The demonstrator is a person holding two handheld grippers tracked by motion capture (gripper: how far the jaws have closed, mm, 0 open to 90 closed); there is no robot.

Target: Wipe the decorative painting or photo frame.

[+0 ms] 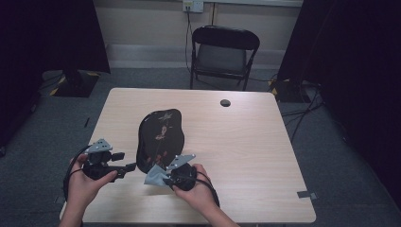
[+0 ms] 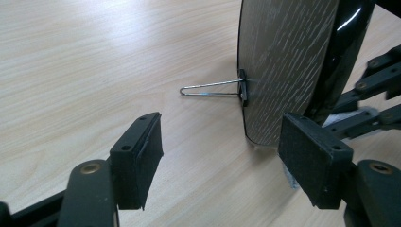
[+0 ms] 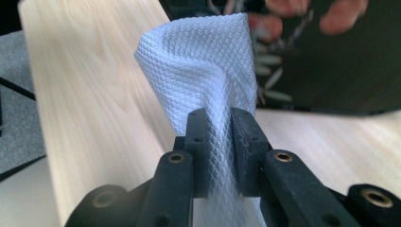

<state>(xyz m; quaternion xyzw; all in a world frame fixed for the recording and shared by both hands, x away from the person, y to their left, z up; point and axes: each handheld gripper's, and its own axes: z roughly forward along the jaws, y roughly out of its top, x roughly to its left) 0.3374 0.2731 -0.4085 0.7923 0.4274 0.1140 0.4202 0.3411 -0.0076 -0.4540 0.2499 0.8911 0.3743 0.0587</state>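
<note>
The black plaque point(image 1: 160, 138) stood on the counter point(image 1: 246, 156), near the front edge and a bit left of the middle. It was a shiny, curvy board with small flowers painted on its front. It leaned back on a thin wire leg point(image 2: 210, 88) that came out of its pale wooden back.

In my right hand-held gripper point(image 3: 218, 142) I held a white wiping cloth point(image 3: 208, 61). The two jaws were squeezed almost together, with the cloth pinched tight between them. The cloth stuck up from the jaws in a soft fold, and it was just beside the lower front of the plaque.

My left hand-held gripper point(image 2: 220, 156) was wide open and held nothing. It sat by the left side of the plaque, low down near the counter. One jaw was close to the bottom edge of the board and the other was out over bare wood. I could not tell if it touched the board.

I think the job was to wipe the plaque clean. I had the cloth ready and the plaque was standing up, so the start was done. The wiping itself looked like it was only beginning, or not begun yet. I think I still had to steady the board with my left one and rub the cloth over the shiny front.

I could not see any words, names or labels on the plaque, the cloth or the counter.
</note>
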